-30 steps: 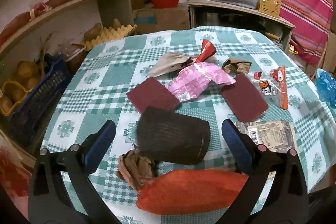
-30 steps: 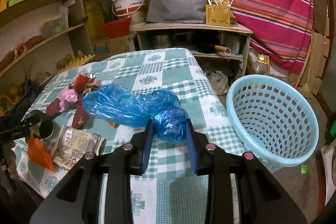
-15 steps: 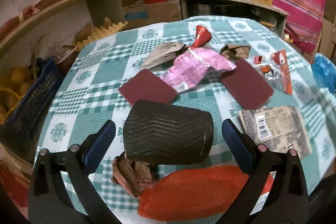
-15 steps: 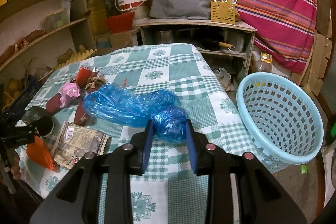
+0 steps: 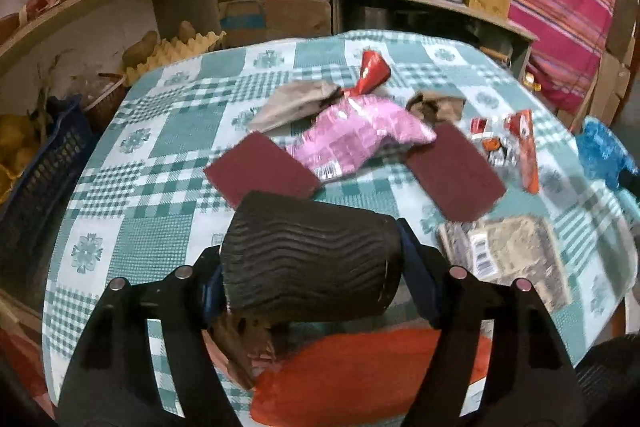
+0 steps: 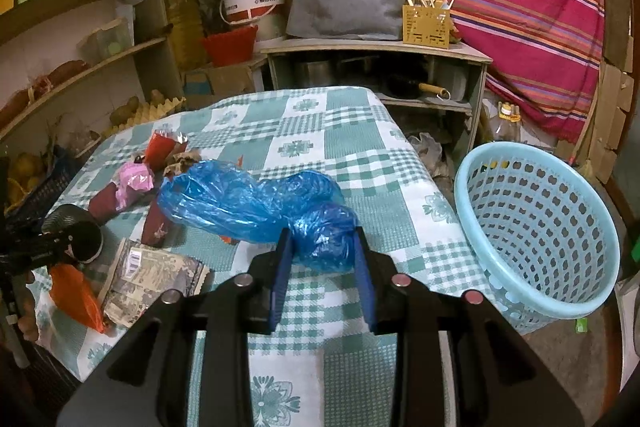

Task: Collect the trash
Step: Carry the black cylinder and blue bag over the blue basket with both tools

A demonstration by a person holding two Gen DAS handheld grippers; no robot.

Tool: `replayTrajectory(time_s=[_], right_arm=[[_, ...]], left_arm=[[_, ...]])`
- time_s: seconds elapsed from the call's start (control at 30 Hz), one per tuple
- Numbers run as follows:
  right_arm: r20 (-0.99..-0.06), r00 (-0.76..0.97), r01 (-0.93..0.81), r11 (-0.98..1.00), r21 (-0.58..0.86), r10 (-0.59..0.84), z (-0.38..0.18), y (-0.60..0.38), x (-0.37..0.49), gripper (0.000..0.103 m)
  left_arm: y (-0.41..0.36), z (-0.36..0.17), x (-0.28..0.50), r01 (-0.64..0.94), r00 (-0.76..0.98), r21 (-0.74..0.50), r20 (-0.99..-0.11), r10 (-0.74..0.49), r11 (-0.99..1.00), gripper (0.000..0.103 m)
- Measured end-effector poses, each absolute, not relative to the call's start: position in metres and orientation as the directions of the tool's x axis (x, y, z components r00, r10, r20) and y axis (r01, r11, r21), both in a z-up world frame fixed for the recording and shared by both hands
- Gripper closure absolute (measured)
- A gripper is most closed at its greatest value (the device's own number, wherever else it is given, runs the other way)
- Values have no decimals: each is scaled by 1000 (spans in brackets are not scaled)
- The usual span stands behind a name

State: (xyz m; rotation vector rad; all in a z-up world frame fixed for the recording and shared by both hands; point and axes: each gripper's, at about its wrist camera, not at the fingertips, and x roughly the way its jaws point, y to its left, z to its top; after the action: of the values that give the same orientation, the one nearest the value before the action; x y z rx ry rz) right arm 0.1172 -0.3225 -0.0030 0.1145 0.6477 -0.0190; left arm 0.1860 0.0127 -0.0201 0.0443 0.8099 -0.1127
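Note:
A black ribbed cup [image 5: 308, 255] lies on its side on the checked tablecloth [image 5: 160, 147]. My left gripper [image 5: 312, 275] has it between its jaws, which are closing, and both blue pads touch its ends. In the right wrist view my right gripper [image 6: 322, 247] is shut on one end of a crumpled blue plastic bag [image 6: 240, 207], whose other end trails left over the cloth. A light blue mesh basket [image 6: 532, 147] stands tilted off the table's right edge.
Other trash lies on the cloth: a pink wrapper [image 5: 356, 139], a red wrapper [image 5: 372, 71], two maroon pads [image 5: 260, 171], a printed packet [image 5: 508, 259], an orange bag [image 5: 360, 375] and crumpled brown paper [image 5: 240, 343]. Shelves [image 6: 80, 75] and a cabinet [image 6: 376, 47] stand behind.
My left gripper's jaws have come in from wide apart onto the ends of the black cup, after moving a little closer to it. The right gripper and blue bag have stayed put.

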Motion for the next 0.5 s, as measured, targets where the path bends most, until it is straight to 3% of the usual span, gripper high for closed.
replayTrajectory(time_s=[0.2,0.5], right_arm=[[-578,816,61,992,112,15,8,-337,115,73],[-537,840,150,983,105,-71,31,-403,96,73]], left_arm=[[-8,12,183,119,730,-19,-676,-100,993,32],[-114,55,180,251,765,-39,-604,-223,967,32]])
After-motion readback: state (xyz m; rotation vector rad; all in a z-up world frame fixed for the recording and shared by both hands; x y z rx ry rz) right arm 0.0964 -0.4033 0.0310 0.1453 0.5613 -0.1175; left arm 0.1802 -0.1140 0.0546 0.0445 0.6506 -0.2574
